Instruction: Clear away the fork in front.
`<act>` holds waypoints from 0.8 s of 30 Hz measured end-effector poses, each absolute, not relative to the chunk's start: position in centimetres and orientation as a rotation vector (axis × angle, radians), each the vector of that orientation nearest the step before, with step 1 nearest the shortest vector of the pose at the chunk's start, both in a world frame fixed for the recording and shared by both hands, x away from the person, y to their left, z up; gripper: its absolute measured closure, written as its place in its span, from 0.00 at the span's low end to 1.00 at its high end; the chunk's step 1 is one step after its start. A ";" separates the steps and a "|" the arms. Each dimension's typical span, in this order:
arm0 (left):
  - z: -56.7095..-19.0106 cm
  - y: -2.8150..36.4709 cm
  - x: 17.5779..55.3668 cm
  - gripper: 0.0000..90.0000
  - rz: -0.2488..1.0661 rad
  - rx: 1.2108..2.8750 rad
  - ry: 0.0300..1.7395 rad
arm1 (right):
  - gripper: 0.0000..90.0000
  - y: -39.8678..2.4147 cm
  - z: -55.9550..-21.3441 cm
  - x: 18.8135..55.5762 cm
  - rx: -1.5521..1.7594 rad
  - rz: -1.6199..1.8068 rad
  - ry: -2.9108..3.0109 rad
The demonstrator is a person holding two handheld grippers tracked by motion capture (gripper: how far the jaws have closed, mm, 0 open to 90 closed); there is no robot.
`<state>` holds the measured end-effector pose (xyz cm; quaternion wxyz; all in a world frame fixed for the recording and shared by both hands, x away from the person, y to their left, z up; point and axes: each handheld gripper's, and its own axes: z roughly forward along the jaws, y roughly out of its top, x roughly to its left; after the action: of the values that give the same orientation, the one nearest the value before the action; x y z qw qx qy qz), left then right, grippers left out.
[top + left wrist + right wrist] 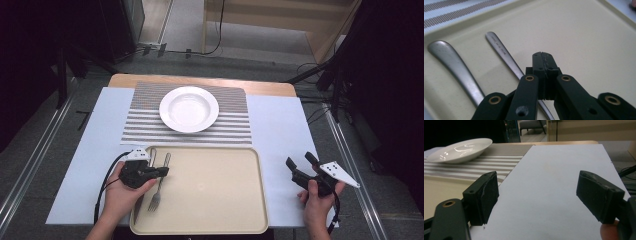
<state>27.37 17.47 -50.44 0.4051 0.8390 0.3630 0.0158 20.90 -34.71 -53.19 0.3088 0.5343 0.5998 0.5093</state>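
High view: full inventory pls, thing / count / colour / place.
Plate: 1, white, on the mat.
Mat: 1, grey-white striped, far middle of the table.
Sheet: 1, pale blue-white, covering the table.
Tray: 1, beige, near edge.
Fork: 1, silver, left part of tray.
Second utensil: 1, silver, beside the fork; type unclear.
Left gripper: black, shut, over the fork.
Right gripper: black, open, right of tray.

stamped mark on fork handle (499, 46), illegible.

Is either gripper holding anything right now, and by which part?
No. The left gripper is shut just above the fork; the right gripper is open.
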 end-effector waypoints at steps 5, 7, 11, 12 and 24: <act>-50.8 16.9 27.5 0.99 0.078 2.142 0.937 | 0.20 -34.2 -53.1 20.7 1.369 1.311 1.594; -51.0 16.8 27.7 0.99 0.096 2.144 0.954 | 0.20 -34.0 -53.0 20.6 1.352 1.290 1.597; -51.1 17.0 27.8 0.99 0.095 2.134 0.970 | 0.20 -33.7 -53.0 20.6 1.339 1.268 1.607; -51.1 17.0 27.9 0.99 0.100 2.130 0.975 | 0.20 -33.7 -53.0 20.7 1.338 1.266 1.609; -51.3 17.4 28.1 0.99 0.079 2.096 1.007 | 0.20 -33.6 -52.9 20.6 1.326 1.267 1.618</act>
<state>28.09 17.41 -51.27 0.3961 0.8272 0.3973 0.0313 20.64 -33.58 -52.92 0.3410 0.5097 0.6219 0.4870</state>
